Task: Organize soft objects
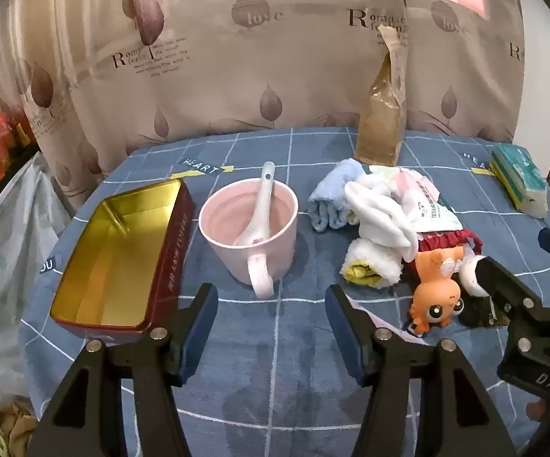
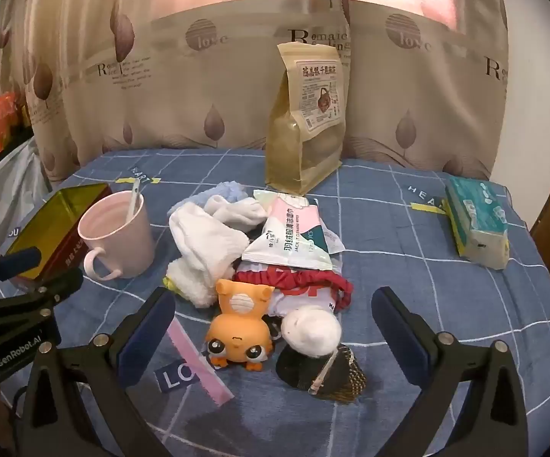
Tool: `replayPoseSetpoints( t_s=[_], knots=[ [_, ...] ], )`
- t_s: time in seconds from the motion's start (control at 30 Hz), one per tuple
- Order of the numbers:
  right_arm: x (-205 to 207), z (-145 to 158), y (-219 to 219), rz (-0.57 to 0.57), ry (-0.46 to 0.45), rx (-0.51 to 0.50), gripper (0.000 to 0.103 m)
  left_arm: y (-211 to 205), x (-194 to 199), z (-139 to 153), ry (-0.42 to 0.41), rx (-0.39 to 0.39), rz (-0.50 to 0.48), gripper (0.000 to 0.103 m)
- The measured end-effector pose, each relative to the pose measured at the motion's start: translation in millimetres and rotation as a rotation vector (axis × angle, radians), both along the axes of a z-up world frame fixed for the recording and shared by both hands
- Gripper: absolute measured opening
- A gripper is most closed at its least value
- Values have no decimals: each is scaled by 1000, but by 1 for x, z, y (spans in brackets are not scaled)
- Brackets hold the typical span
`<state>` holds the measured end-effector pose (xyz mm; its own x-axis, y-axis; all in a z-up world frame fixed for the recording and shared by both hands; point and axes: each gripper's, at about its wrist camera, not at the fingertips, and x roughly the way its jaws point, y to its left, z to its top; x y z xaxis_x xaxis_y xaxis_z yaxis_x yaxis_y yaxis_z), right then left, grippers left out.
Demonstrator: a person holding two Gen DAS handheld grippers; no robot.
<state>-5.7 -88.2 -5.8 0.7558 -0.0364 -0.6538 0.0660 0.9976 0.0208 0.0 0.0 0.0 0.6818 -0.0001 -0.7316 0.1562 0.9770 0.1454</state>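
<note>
Right tool (image 2: 273, 318) gapes around orange toy (image 2: 238, 337); left tool (image 1: 271, 312) released, possibly hovering.

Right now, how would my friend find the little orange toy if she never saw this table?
Start at the blue checked tablecloth and find the pile of white socks and packets in its middle. At the near edge of that pile, just in front of the red frilly cloth, lies the orange toy. It is the only hard, shiny thing there, tipped upside down, with big round eyes.

blue cloth (image 2: 226, 191) mostly behind white socks (image 2: 214, 242), pouch (image 2: 314, 87) print unreadable
</note>
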Motion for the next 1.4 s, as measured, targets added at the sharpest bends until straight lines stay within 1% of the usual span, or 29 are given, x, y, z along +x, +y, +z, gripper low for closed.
replayPoseSetpoints(
  t_s=[0.13,0.17,0.2,0.23,0.27,0.63,1.4],
  knots=[
    [-1,2,1,0,-6,-10,102,-5,-2,1,-16,-3,-5,60],
    [-1,3,-3,-2,-6,24,102,-7,-1,-3,2,1,-6,60],
    [-1,4,-6,-3,-6,39,102,-10,-2,-4,1,2,-8,60],
    [0,4,-10,-4,-6,38,102,-7,2,-4,14,-11,-7,60],
    [-1,4,-9,-8,-11,31,102,-6,2,-4,9,-21,-7,60],
    [-3,8,-7,-26,-18,8,102,-1,-1,-3,6,-23,-16,60],
    [0,3,-9,-35,19,3,102,1,0,-7,23,-18,-12,60]
  ],
)
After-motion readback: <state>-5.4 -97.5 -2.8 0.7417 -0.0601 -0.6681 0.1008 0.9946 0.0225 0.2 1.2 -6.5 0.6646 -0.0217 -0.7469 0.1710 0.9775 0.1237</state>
